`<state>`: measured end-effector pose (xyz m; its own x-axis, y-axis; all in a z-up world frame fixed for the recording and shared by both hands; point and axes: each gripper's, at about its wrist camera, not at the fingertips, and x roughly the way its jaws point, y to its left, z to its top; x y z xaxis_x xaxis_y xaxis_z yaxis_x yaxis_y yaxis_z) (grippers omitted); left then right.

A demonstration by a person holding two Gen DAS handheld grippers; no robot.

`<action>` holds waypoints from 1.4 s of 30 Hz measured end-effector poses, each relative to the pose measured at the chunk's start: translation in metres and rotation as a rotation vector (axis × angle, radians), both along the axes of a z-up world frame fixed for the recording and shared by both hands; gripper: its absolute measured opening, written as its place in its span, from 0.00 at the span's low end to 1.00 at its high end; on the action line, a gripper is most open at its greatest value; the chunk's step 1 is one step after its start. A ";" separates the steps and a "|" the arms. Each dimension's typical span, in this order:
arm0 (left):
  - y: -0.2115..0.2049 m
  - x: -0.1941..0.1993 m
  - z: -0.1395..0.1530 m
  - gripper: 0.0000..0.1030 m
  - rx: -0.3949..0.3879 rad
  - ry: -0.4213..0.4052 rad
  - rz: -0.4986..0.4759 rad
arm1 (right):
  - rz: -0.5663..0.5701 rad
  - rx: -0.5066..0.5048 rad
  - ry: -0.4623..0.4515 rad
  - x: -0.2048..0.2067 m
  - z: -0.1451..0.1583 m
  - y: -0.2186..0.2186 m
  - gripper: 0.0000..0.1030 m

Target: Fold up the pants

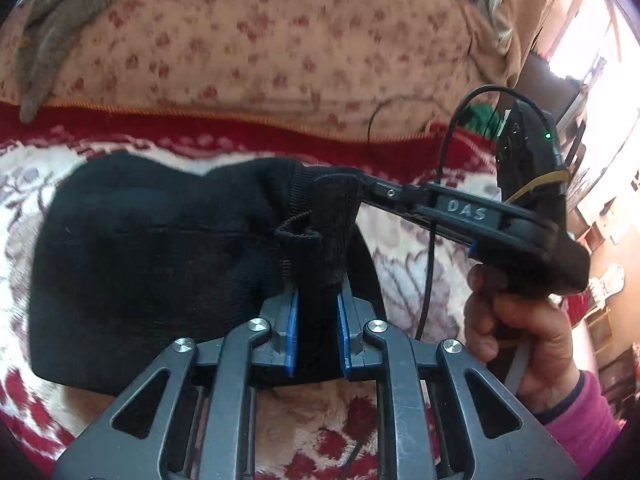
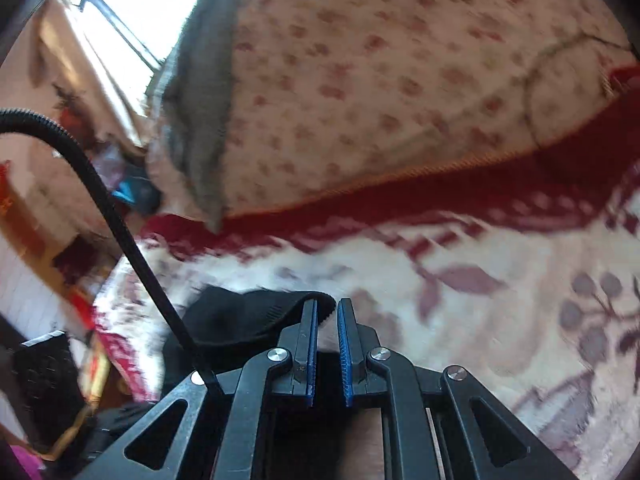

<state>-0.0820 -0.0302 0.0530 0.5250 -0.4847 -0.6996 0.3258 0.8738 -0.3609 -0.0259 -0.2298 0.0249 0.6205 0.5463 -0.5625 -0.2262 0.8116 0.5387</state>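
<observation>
The black pants (image 1: 152,248) hang bunched over a red and cream blanket (image 1: 24,184). In the left wrist view my left gripper (image 1: 318,304) is shut on a strip of the black fabric that runs between its blue pads (image 1: 294,320). My right gripper (image 1: 340,192) comes in from the right, held by a hand (image 1: 520,340) in a pink sleeve, and its tips are buried in the pants' ribbed hem. In the right wrist view the right gripper (image 2: 328,306) stands nearly closed, and the ribbed edge of the pants (image 2: 240,320) reaches in at the tips.
A beige flowered quilt (image 1: 280,40) lies beyond the blanket, with a grey cloth (image 1: 52,20) draped at its left end. A black cable (image 2: 104,200) loops past the right gripper. A bright window (image 1: 592,40) and cluttered furniture stand at the room's edge.
</observation>
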 end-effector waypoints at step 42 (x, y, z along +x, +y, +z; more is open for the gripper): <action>0.111 0.008 -0.005 0.58 0.073 -0.053 0.203 | 0.028 0.195 0.086 -0.069 -0.009 0.030 0.36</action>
<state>-0.0738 0.0811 0.0480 0.6432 -0.3144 -0.6981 0.1576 0.9466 -0.2812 -0.0950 -0.1997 0.0162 0.5583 0.6663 -0.4943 -0.1936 0.6840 0.7033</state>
